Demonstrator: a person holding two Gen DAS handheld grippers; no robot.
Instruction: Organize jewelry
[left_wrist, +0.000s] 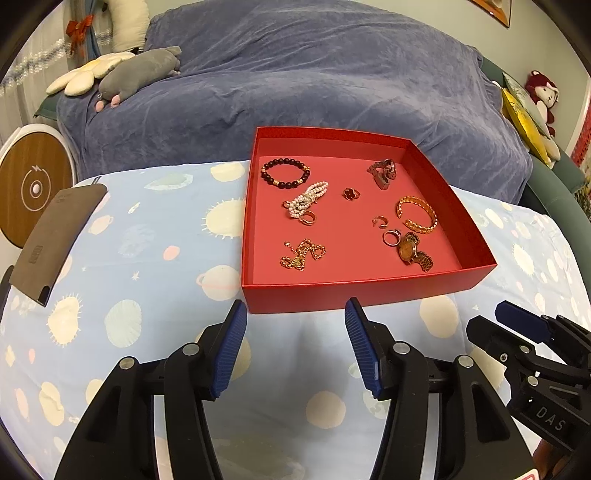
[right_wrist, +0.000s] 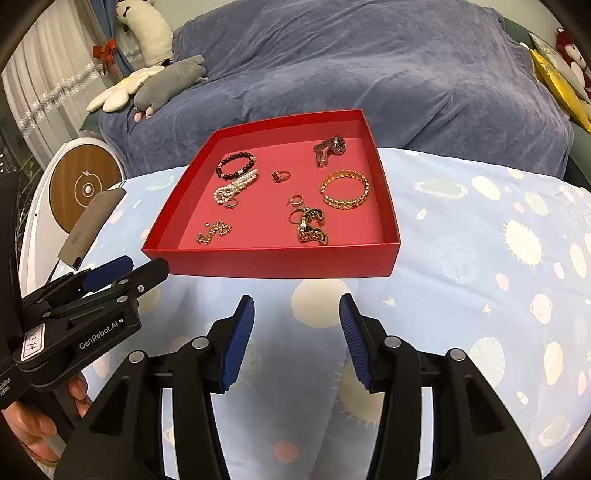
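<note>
A shallow red box (left_wrist: 364, 295) (right_wrist: 273, 264) lies on a light blue patterned cloth. Inside it are a dark bead bracelet (left_wrist: 285, 173) (right_wrist: 236, 165), a pearl bracelet (left_wrist: 306, 199) (right_wrist: 234, 188), a gold bangle (left_wrist: 417, 215) (right_wrist: 345, 194), a gold chain (left_wrist: 303, 254) (right_wrist: 214, 232), a gold watch (left_wrist: 413, 253) (right_wrist: 312, 227), a dark metal watch (left_wrist: 384, 172) (right_wrist: 328, 147), a flower ring (left_wrist: 351, 192) (right_wrist: 280, 176) and small rings. My left gripper (left_wrist: 295, 314) hangs open before the box's near wall, nothing between its blue pads. My right gripper (right_wrist: 297, 302) is likewise open and empty, close beside it.
A blue-grey blanket (left_wrist: 295, 85) covers the bed behind the box. A dark flat case (left_wrist: 55, 236) (right_wrist: 88, 225) lies on the cloth at left, beyond it a round wooden-faced device (left_wrist: 33, 184) (right_wrist: 85, 188). Plush toys (left_wrist: 140, 74) sit at the back left and far right.
</note>
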